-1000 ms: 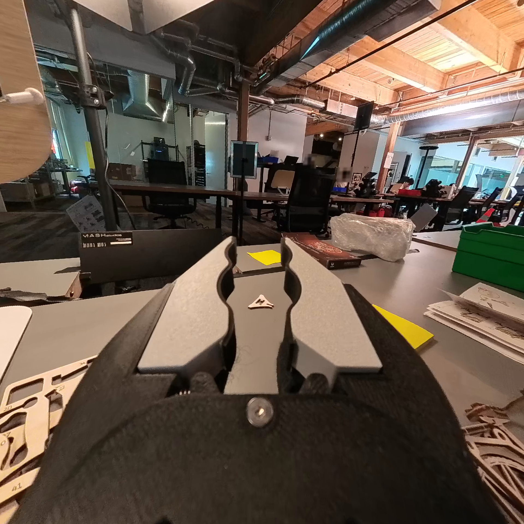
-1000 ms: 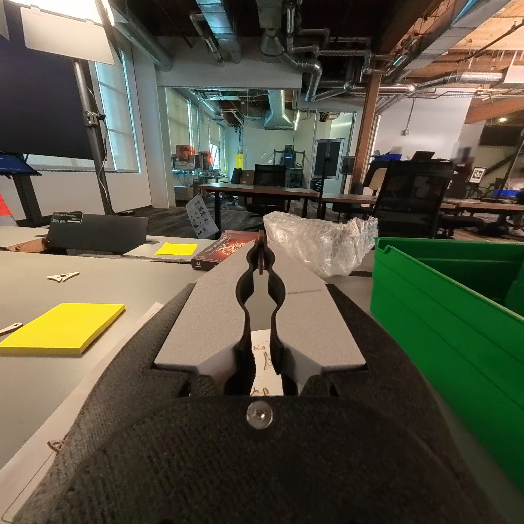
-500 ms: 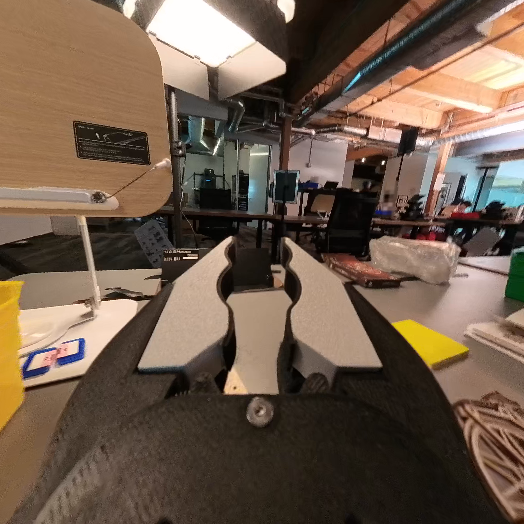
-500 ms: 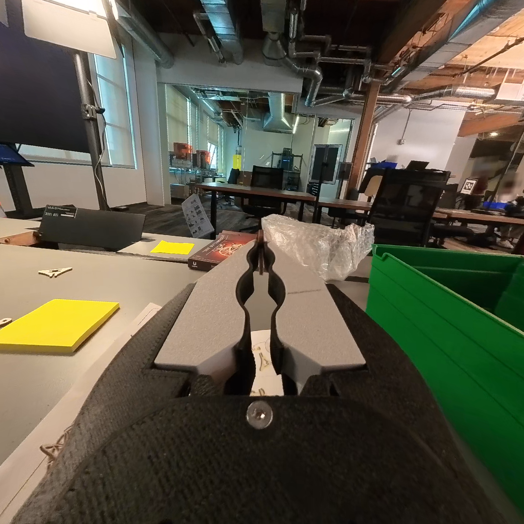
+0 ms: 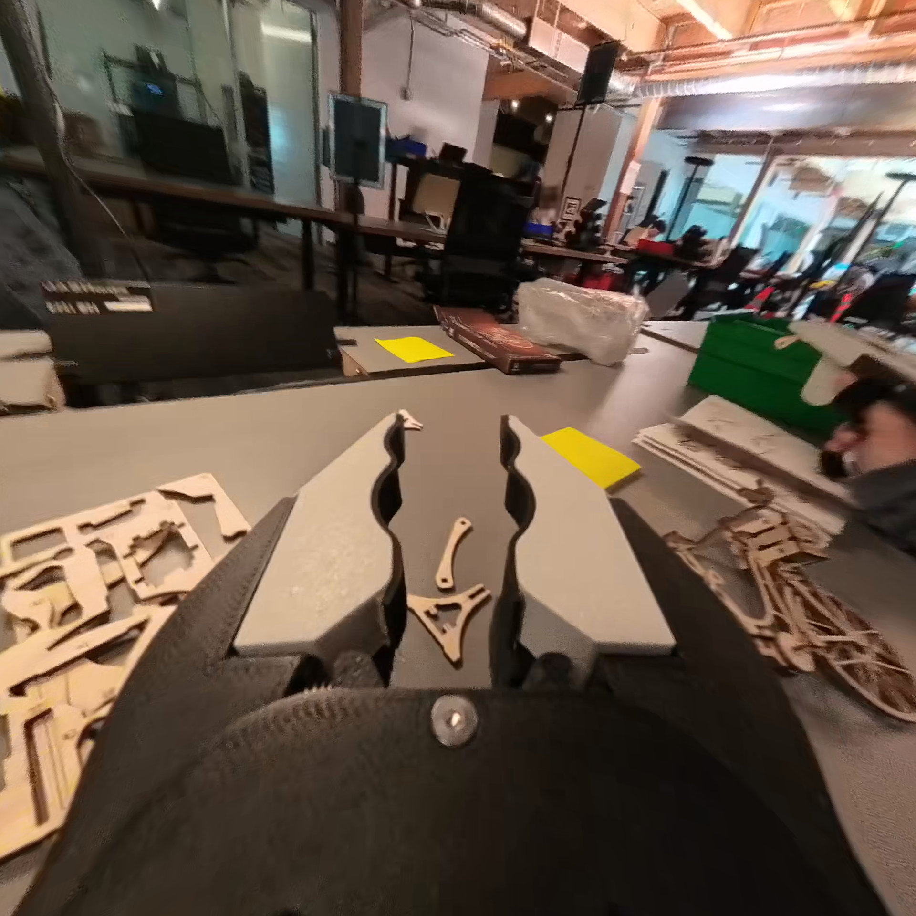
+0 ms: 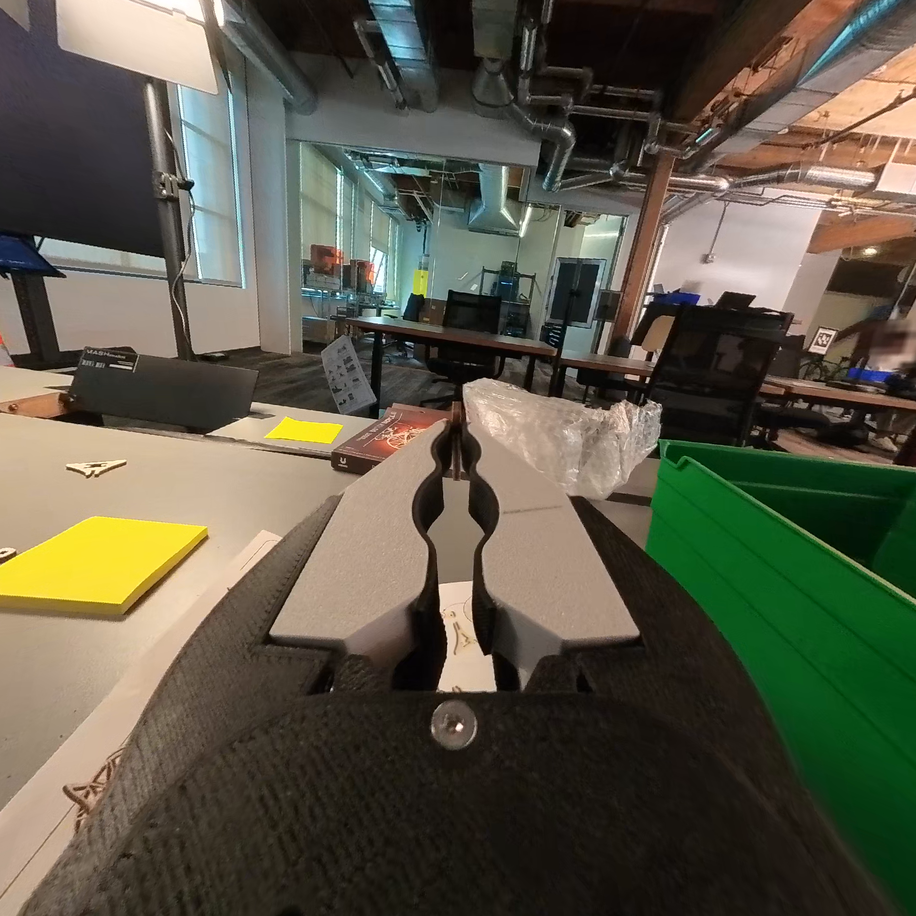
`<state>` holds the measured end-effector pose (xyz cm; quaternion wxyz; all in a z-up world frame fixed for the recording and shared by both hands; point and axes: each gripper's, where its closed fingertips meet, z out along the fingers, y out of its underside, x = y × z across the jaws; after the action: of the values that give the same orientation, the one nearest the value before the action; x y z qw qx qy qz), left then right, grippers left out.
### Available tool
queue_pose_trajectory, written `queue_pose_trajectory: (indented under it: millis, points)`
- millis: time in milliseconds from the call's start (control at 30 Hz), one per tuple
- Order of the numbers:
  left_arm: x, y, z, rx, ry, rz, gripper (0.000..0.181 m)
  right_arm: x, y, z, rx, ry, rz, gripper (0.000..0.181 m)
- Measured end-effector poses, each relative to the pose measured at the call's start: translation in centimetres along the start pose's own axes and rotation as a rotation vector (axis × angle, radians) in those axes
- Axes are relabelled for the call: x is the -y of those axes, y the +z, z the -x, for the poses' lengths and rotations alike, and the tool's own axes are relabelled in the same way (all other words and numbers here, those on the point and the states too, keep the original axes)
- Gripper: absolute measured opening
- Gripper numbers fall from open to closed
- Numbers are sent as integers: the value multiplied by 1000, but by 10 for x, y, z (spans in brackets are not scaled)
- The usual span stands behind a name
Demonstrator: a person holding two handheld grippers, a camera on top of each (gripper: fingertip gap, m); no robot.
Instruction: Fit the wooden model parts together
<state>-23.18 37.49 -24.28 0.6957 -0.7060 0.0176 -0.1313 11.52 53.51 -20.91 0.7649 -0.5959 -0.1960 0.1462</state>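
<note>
My left gripper (image 5: 453, 429) is open above the grey table. Between its fingers lie a thin curved wooden strip (image 5: 452, 552) and a triangular wooden frame piece (image 5: 448, 619). A small wooden piece (image 5: 410, 421) lies by the left fingertip; it also shows in the right wrist view (image 6: 96, 466). My right gripper (image 6: 456, 436) is shut on a thin dark-edged wooden part (image 6: 456, 441), held upright at its tips. A partly built wooden model (image 5: 793, 595) lies to the right. The right gripper also shows far right in the left wrist view (image 5: 823, 357).
Punched-out wooden sheets (image 5: 99, 570) lie at left. A yellow sticky pad (image 5: 590, 456), instruction sheets (image 5: 733, 446), a green bin (image 6: 793, 570), a brown box (image 5: 495, 347) and plastic wrap (image 6: 560, 436) sit around the table. A black panel (image 5: 188, 327) stands at the back. My hands' fingertips stand some 40 centimeters from each other. The partly built wooden model (image 5: 793, 595) lies some 20 centimeters from my left tips, 30 centimeters from my right tips.
My left gripper has swung back to the right and tilted down over the loose wooden pieces, and its jaws have opened wider. My right gripper has stayed almost still, holding its part.
</note>
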Motion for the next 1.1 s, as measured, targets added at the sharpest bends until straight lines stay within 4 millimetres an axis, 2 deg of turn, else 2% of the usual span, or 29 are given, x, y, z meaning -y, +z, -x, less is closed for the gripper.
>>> queue_pose_trajectory:
  millis: [67, 133, 200, 500, 733, 833, 900, 1000, 1100]
  points:
    - [5, 0, -6, 6, 107, -39, 37, -1, 0, -3, -7, 15, -2, 0]
    - [14, -3, -4, 69, 212, -104, 37, -3, 1, -5, -9, 33, 8, 0]
    - [21, -7, -5, 91, 252, -153, 37, -3, 1, -5, -12, 34, 8, 0]
    - [21, -7, -5, 52, 196, -160, 36, -4, 2, -1, -3, 2, 13, 0]
    - [9, 1, -24, -31, 186, -84, 38, -3, 1, -7, -24, 17, 6, 0]
    - [-2, 13, -38, -102, 140, 49, 44, -3, 0, -9, -31, 32, -1, 0]
    - [-8, 29, -42, -147, 149, 155, 43, -2, 0, -10, -32, 36, -3, 0]
    - [-25, 67, -17, -80, 236, 385, 43, -1, -1, -12, -40, 39, -11, 0]
    - [-34, 100, -3, -114, 187, 495, 44, 3, -6, -22, -77, 48, -34, 0]
